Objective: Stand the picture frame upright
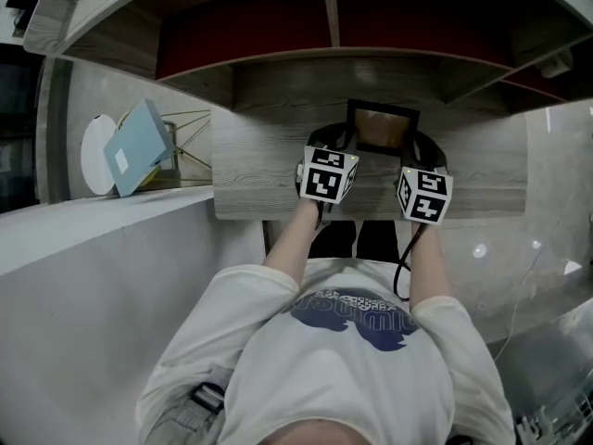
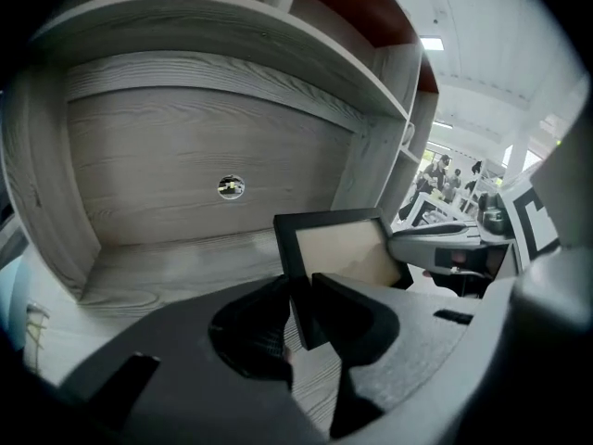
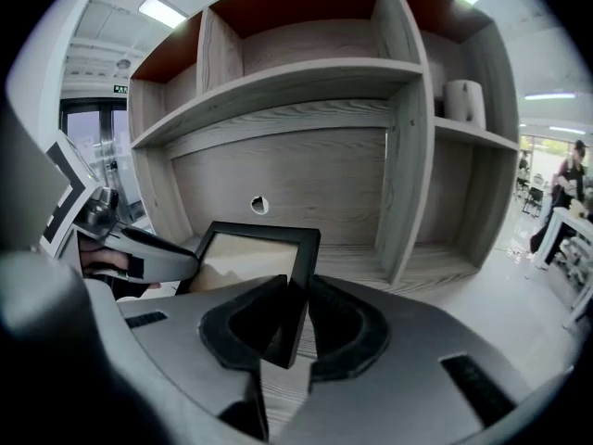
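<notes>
A black picture frame (image 1: 382, 128) with a pale brown panel is held tilted above the wooden shelf board (image 1: 269, 170), its top edge toward the shelf's back. My left gripper (image 2: 298, 315) is shut on the picture frame's (image 2: 345, 253) left side bar. My right gripper (image 3: 295, 321) is shut on the picture frame's (image 3: 269, 253) right side bar. In the head view the left gripper (image 1: 338, 151) and the right gripper (image 1: 417, 160) flank the frame, their marker cubes nearest me. The frame's lower edge is hidden behind the grippers.
The wooden shelf unit has a back panel with a round cable hole (image 2: 231, 186) and an upright divider (image 3: 405, 193) to the right. A white roll (image 3: 463, 105) stands on a higher shelf. A pale blue book (image 1: 139, 146) and a white disc (image 1: 96, 154) lean at the left.
</notes>
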Tool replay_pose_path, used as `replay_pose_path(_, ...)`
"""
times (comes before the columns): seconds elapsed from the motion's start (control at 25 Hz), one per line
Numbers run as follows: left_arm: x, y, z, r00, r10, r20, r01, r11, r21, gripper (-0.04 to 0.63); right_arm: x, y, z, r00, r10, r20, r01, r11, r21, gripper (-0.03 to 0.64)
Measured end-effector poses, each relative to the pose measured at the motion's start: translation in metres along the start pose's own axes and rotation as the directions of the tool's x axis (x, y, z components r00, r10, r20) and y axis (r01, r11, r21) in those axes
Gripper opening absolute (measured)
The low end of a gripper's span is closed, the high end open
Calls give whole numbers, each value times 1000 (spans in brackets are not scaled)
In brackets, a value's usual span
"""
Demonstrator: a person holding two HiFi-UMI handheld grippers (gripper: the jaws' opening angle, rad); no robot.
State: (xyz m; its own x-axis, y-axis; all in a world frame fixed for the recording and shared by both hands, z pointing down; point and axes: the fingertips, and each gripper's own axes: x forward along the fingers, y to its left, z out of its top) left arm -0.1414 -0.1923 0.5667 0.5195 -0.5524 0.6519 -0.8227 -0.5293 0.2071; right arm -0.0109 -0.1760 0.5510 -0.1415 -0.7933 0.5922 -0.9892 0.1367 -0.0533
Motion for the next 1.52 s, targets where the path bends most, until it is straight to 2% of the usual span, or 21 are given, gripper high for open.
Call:
replay_pose_path(0.36, 17, -69, 24, 992, -129, 5, 127, 985, 115, 83, -49, -60, -4, 988, -147, 48, 143, 987, 80, 69)
replay_pose_path(0.6, 36, -110, 31, 988, -156, -15, 157, 976, 154, 83, -67, -101, -14, 982, -184, 50, 177, 977, 120, 69)
replay_pose_path(0.84, 49, -144, 38, 992, -126, -13, 126, 982, 143, 83, -75, -138, -14, 987, -150, 56, 143, 983, 112, 69)
replay_pose_path(1.52, 81, -214, 58, 999, 32, 44, -33, 999, 27, 83, -76, -224, -2, 997, 32, 74, -33, 999, 2, 69)
